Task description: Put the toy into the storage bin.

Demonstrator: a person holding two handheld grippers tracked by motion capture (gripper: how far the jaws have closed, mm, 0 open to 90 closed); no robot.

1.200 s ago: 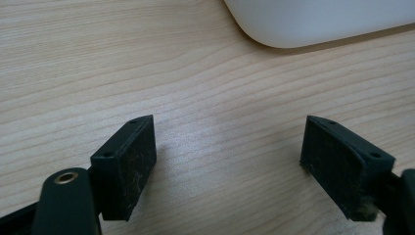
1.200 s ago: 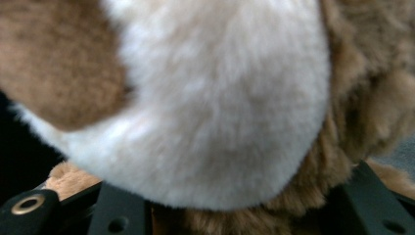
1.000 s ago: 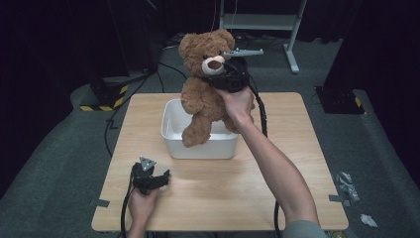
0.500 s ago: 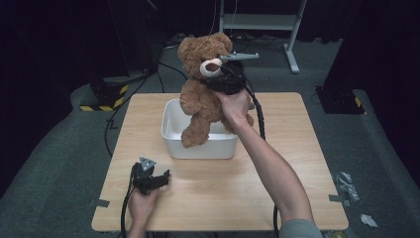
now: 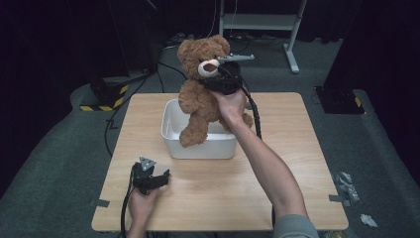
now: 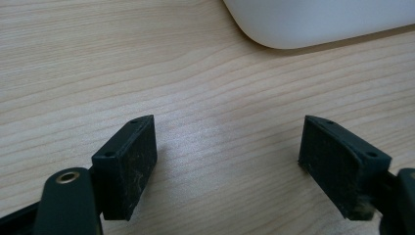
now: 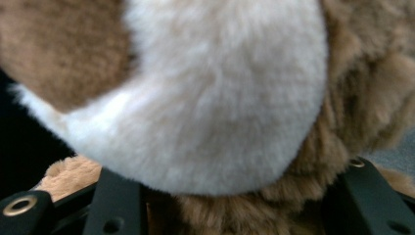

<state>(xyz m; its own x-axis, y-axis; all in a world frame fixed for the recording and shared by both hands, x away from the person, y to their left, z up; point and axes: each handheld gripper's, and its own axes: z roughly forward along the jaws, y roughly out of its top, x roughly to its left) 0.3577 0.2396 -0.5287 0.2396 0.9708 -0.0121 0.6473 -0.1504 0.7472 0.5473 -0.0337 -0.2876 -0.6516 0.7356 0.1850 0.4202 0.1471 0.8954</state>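
A person's right hand is holding the right tool raised above the square light wooden counter, and that tool is clamping a brown plush teddy bear with a cream muzzle at the neck, just under the muzzle. In the right gripper view the cream muzzle is sitting right over the two black jaws, with brown fur pressed between them. The bear is hanging upright in the air, its head above the far rim of a white rectangular plastic tub, and one leg is dangling down in front of the tub's near wall while the body is covering part of the opening. The tub is standing on the counter a little left of centre, towards the far side.

The left tool is resting low over the near left part of the counter, gripped by the person's left hand, well apart from the bear. Its jaws are standing wide apart with nothing but bare wood grain between them, and a rounded corner of the white tub is showing just beyond them in the left gripper view. A black cable is trailing from the right tool down along the forearm.
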